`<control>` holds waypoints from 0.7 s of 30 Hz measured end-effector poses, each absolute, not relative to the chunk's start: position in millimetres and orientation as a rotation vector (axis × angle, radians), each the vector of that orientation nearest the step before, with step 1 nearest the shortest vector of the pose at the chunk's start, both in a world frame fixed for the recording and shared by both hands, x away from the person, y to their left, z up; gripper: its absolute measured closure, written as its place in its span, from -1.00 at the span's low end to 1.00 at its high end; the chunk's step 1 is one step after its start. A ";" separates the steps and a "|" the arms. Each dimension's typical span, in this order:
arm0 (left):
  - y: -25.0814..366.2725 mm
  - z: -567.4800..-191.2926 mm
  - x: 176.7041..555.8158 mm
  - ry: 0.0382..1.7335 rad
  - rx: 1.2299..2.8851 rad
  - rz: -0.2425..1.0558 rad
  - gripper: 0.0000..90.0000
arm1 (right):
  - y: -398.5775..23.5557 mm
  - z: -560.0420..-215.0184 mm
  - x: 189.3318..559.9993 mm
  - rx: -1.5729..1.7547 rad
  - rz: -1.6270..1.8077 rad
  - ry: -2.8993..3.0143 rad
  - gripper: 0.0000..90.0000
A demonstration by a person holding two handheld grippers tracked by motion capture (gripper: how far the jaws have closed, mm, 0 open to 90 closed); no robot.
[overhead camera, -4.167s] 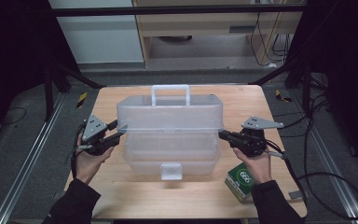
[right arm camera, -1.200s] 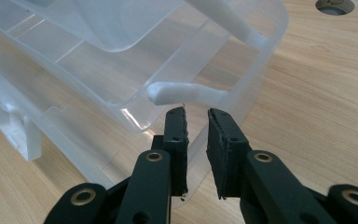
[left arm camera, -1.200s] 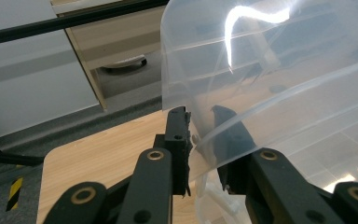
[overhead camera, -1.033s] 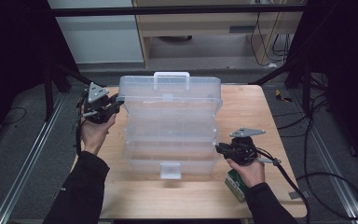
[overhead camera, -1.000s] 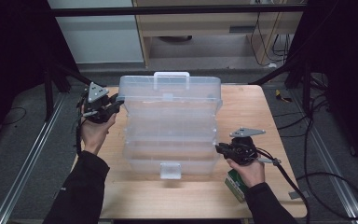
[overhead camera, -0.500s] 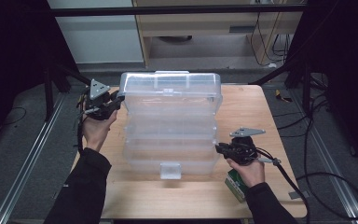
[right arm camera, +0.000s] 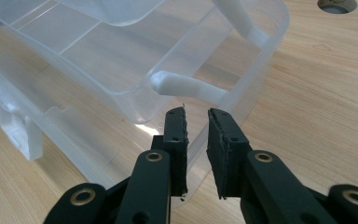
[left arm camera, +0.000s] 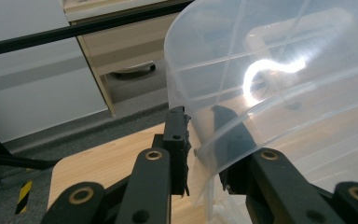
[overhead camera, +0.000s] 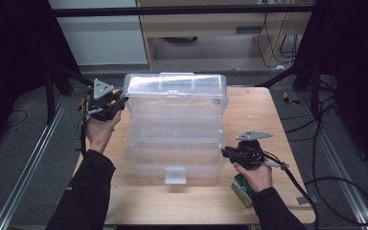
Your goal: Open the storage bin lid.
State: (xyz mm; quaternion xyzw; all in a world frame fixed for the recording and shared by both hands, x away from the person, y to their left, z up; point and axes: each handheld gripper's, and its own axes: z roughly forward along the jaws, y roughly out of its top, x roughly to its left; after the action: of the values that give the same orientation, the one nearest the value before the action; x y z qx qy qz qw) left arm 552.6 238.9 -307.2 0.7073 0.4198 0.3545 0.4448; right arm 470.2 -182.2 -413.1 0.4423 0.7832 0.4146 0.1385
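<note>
At table — left claw (overhead camera: 120, 101) grips box lid (overhead camera: 176, 89); right claw (overhead camera: 226, 152) clamps box rim (right arm camera: 200, 135).

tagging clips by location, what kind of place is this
Probably a lab or recording workshop: a wooden table inside a black frame, loose cables on grey floor, a cabinet behind, and a clear box being handled.

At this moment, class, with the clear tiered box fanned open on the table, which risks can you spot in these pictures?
1. The left gripper pinches only the thin edge of the top tier; it may slip out and the raised tier could drop.
2. The right gripper clamps just the base tray's rim, so the base might shift.
3. The green carton lies beside the right hand and could be knocked off the table.
</note>
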 end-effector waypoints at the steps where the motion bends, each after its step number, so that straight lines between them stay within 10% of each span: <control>1: 238.7 -307.0 553.4 1.042 1.753 0.877 0.67 | -182.3 -413.1 470.2 1.280 1.199 2.265 0.72; 21: 231.5 -300.0 582.1 1.095 1.729 0.886 0.70 | -182.4 -413.0 471.3 1.284 1.203 2.267 0.72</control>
State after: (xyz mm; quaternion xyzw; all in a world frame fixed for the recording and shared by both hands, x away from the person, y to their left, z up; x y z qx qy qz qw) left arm 582.1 231.5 -300.0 0.6963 0.4407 0.3567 0.4402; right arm 471.3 -182.4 -413.0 0.4434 0.7826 0.4154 0.1353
